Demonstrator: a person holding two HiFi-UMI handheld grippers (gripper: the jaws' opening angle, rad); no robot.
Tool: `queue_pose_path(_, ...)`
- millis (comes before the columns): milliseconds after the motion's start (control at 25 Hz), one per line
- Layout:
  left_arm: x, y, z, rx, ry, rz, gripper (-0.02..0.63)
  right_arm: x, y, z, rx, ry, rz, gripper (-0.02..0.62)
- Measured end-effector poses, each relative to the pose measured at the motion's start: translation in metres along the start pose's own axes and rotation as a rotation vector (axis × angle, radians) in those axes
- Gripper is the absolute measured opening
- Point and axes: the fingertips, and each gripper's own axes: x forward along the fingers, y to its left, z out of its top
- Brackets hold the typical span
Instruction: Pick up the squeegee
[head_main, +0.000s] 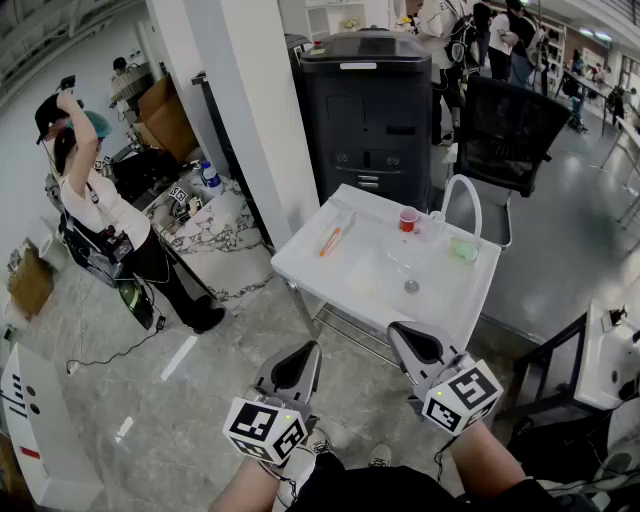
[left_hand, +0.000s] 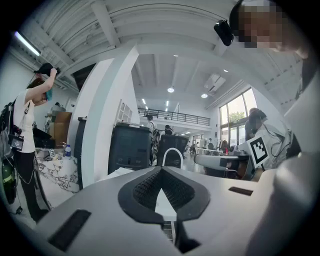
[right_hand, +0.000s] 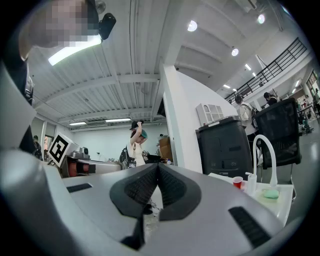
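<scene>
Your left claw (head_main: 300, 366) and your right claw (head_main: 414, 345) were both fully closed, with nothing between the jaws, and you held them low in front of you, well apart from the white surface (head_main: 296, 262). I judged the orange long thing on the left part of this surface to be the squeegee (head_main: 330, 241). It lay flat, near the left rim.

If you had reached it with closed jaws, you could only have pushed it, and it might have slid over that rim to the floor. Because it lay flat and looked thin, the jaws could also have slipped over it.

The basin (head_main: 375, 285) showed only its drain (head_main: 411, 286). A red cup (head_main: 408, 219) stood behind it beside the tap (head_main: 462, 195); what it held you could not see. A green sponge (head_main: 464, 250) lay at the right side
</scene>
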Motion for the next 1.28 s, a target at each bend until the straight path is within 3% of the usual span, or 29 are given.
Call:
queue_pose_path(560, 0.0, 0.004, -0.001, -0.015, -0.005, -0.001, 0.017, 0.006, 0.005, 0.0, -0.005, -0.002, 0.017, 0.017)
queue_pose_path(880, -0.003, 0.027, -0.003, -0.01, -0.009, 0.013, 0.021, 0.022, 0.011, -0.003, -0.014, -0.005, -0.013, 0.02)
queue_pose_path(1080, -0.006, 0.053, -0.003, -0.016, -0.006, 0.012, 0.144, 0.041, 0.017, -0.002, -0.004, -0.012, -0.024, 0.084)
queue_pose_path(1280, -0.011, 0.088, -0.002, -0.014, -0.007, 0.009, 0.183, 0.072, 0.028, -0.003, -0.008, -0.013, -0.033, 0.137)
